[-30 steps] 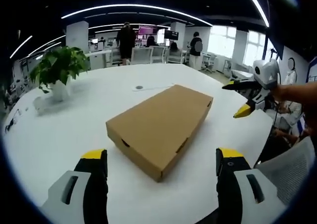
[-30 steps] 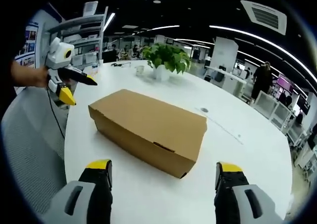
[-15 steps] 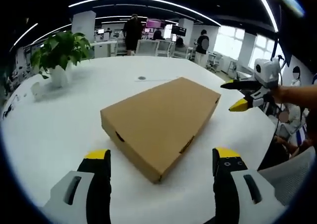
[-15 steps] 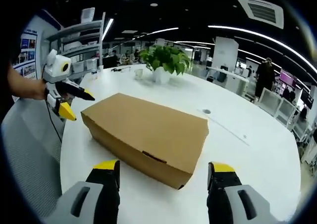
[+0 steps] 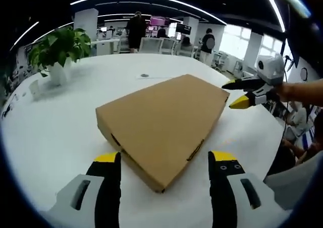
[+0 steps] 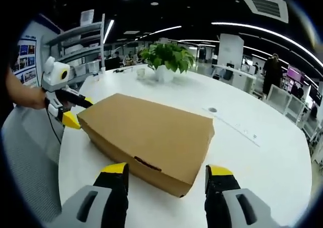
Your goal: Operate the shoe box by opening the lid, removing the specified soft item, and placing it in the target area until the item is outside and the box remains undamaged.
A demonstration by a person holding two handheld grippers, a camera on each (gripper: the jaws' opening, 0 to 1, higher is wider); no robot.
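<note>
1. Box (image 5: 164, 119) lies shut on the white table (image 5: 60, 132), lid unopened; its soft item is unseen.
2. Left gripper (image 5: 165, 162): jaws spread, empty, box corner at 12 o'clock between them.
3. Right gripper (image 6: 167, 173): jaws apart, empty, facing the opposite end.
4. Plant (image 5: 55, 49) stands at 10 o'clock, well apart.
5. Advice: catch the lid's front edge near the tab slots; lift gently while the other gripper steadies the base, avoiding creases.

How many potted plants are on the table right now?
1. The potted plant stands in a white pot on the white table, beyond the closed cardboard box, near the far edge; it also appears in the right gripper view.
</note>
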